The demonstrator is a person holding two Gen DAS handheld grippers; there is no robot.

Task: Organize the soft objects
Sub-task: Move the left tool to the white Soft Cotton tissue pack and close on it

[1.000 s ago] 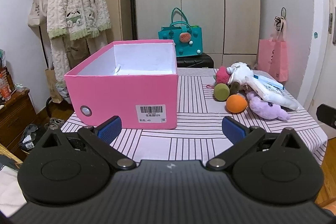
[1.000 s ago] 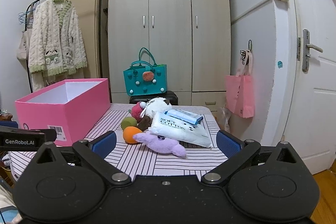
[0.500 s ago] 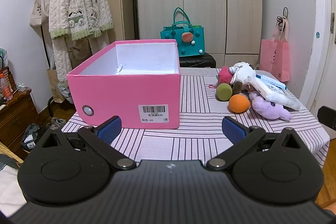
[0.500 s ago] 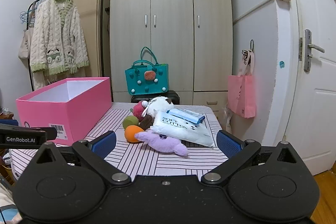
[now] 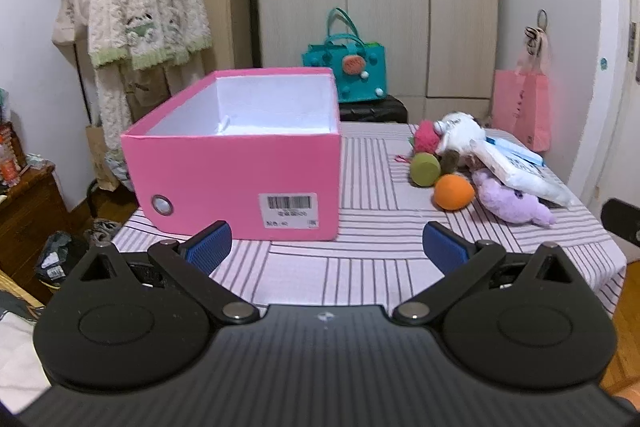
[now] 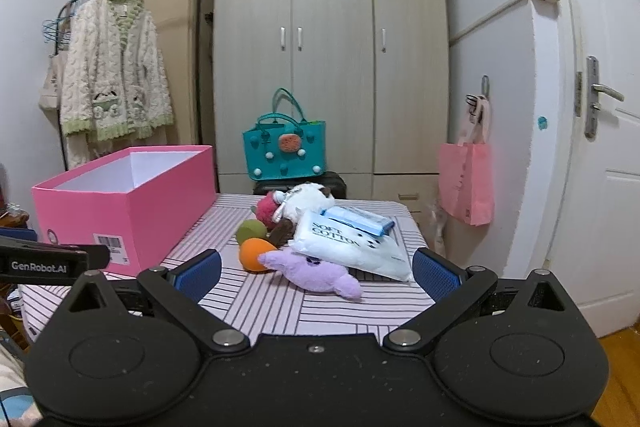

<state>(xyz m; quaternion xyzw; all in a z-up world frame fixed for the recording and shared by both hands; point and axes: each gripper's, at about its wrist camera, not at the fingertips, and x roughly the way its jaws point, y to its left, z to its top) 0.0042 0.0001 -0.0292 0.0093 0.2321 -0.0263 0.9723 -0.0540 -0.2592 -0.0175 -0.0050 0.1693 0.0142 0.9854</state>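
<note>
Left wrist view: left gripper (image 5: 326, 239) jaws wide, nothing between them, hovering at the near table edge in front of the pink box (image 5: 240, 183). Box is open-topped; white interior looks empty as far as I can see in, floor mostly hidden by the front wall.

Right wrist view: right gripper (image 6: 316, 271) also spread wide and empty, aimed at the pile on the striped tablecloth (image 6: 260, 311). The pile sits right of the box, apart from it: purple plush (image 6: 316, 273) nearest, orange ball (image 6: 256, 253) touching its left end, green ball (image 6: 251, 231) behind that, red plush (image 6: 268, 209) and white plush (image 6: 308, 201) at the back, soft cotton pack (image 6: 352, 247) resting on the purple plush with a blue-white packet (image 6: 356, 219) on top.

Judgement: nothing sorted yet, first pick pending.

Risks:
- Purple plush is under the cotton pack edge. Pulling it first likely drags or tips the pack and the packet toward the right table edge, which is near.
- Balls are round. An off-centre pinch could squirt one out and roll it off the table.
- Plush compresses, so a shallow grip may slip mid-carry.
- Box wall is tall. A low transfer clips the rim and could shove the light box.
- Left gripper body sits just left of the right one. Collision risk if both reach in.
</note>
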